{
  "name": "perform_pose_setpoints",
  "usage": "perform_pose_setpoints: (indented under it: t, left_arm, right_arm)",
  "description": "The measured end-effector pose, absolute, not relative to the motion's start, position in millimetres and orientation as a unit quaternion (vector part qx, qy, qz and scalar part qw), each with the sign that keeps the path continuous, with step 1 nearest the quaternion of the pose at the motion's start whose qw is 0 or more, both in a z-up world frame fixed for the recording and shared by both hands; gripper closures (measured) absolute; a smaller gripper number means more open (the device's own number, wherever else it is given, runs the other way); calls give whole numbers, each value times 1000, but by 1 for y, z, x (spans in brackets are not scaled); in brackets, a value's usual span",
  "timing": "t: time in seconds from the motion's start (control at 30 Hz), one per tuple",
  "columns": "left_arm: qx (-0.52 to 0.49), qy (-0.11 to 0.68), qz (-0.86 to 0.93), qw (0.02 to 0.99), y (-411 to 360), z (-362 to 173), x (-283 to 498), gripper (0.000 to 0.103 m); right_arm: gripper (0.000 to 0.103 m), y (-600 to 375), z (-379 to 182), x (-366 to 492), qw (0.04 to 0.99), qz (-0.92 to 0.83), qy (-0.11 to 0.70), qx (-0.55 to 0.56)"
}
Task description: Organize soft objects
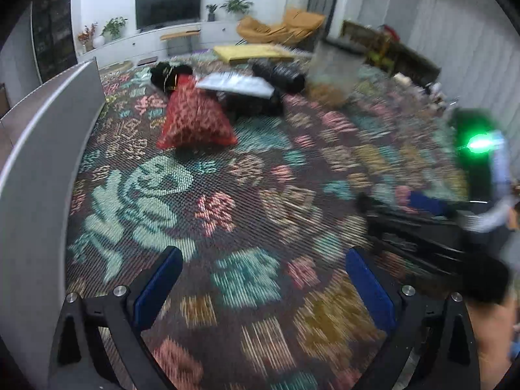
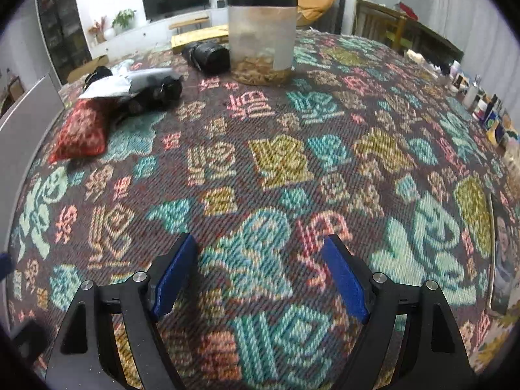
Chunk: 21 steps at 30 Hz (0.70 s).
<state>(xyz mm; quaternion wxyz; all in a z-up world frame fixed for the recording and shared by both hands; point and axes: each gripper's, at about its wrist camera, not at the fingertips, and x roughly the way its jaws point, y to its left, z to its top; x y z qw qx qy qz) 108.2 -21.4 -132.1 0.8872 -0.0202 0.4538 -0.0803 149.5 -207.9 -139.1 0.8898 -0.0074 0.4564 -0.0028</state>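
The patterned cloth bears a translucent tub, black-rimmed, brownish scraps at its bottom; left of the tub lie a black bundle, a silver pouch and, nearer, a red cushion; left gripper and right gripper gape, empty.

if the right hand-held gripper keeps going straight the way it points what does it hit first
Most likely the patterned cloth itself: the right hand-held gripper is open, tilted down at bare fabric, with nothing between its jaws. The clear container stands well beyond, though depth is hard to judge.
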Motion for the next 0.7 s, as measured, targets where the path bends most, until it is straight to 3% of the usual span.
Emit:
perform_pose_setpoints:
  t: [0.13,0.7]
  left_arm:
    - [-27,460,-61,885,-16,-149,129,3]
    - [12,449,-36,893,-24,-163,138,0]
  right_arm:
    - [11,-213,-144,166,891,-9,453,12]
    - [8,-209,-144,164,891,-14,453,11]
